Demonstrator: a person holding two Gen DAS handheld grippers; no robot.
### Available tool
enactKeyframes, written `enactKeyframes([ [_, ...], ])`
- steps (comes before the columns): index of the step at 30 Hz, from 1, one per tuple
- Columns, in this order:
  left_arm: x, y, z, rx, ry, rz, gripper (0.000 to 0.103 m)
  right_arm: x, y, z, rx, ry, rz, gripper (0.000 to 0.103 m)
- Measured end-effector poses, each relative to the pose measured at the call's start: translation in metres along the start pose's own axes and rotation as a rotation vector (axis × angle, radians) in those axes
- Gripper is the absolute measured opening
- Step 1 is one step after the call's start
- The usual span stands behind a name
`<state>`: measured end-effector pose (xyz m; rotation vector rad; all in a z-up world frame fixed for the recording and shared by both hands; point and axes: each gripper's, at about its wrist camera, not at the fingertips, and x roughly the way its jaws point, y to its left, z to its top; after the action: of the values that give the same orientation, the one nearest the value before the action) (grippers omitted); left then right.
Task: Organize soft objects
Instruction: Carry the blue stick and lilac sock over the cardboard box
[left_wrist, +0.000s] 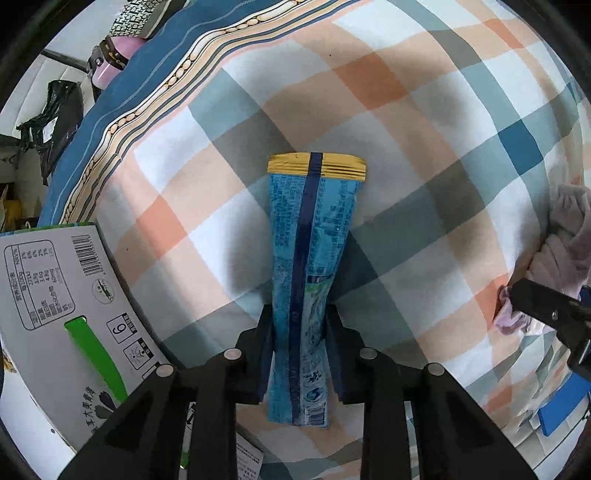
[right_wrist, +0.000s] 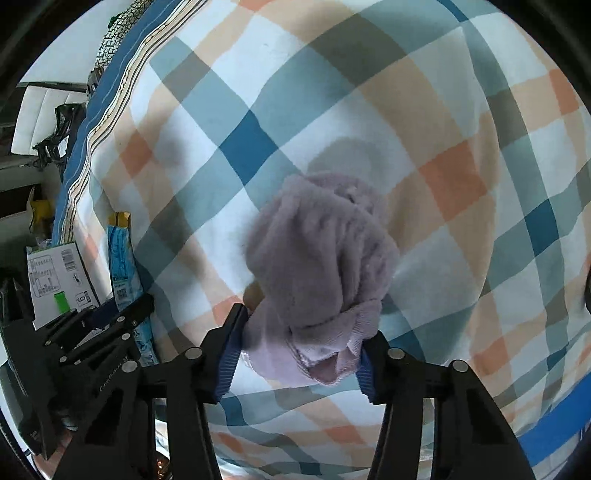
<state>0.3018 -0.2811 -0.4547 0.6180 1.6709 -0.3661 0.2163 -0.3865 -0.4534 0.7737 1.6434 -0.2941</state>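
Left wrist view: left tongs (left_wrist: 298, 332) clamp the blue foil snack packet with yellow seal (left_wrist: 312, 266) on the checked bedsheet (left_wrist: 406, 110). Right tongs (right_wrist: 301, 350) pinch the lilac fleecy cloth bundle (right_wrist: 321, 266). Advice: lift both straight, grips firm.

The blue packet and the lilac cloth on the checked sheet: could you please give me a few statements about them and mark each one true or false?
1. The left gripper is shut on the blue packet. True.
2. The blue packet has a red sealed end. False: the sealed end away from the gripper is yellow.
3. The right gripper is shut on the lilac cloth. True.
4. The lilac cloth lies spread flat. False: it is bunched into a lump.
5. A printed carton lies left of the packet in the left wrist view. True.
6. The checked sheet is plain white. False: it has orange, blue, grey and white checks.
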Motion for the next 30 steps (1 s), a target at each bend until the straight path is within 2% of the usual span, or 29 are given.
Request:
enactKeyframes([
  [5, -0.002, 0.003, -0.011, -0.021, -0.029, -0.003, 0.016, -0.006, 0.003, -0.008, -0.015, -0.008, 0.010, 0.049],
  [13, -0.037, 0.003, -0.031, -0.032, -0.086, -0.054, 0.015, -0.030, 0.018, -0.027, -0.062, -0.054, 0.028, 0.049],
  [25, -0.138, 0.018, -0.092, -0.074, -0.262, -0.168, 0.015, -0.110, 0.047, -0.065, -0.189, -0.161, 0.044, 0.048],
  [30, -0.181, 0.042, -0.130, -0.135, -0.334, -0.210, 0.015, -0.143, 0.081, -0.094, -0.281, -0.197, 0.066, 0.048],
])
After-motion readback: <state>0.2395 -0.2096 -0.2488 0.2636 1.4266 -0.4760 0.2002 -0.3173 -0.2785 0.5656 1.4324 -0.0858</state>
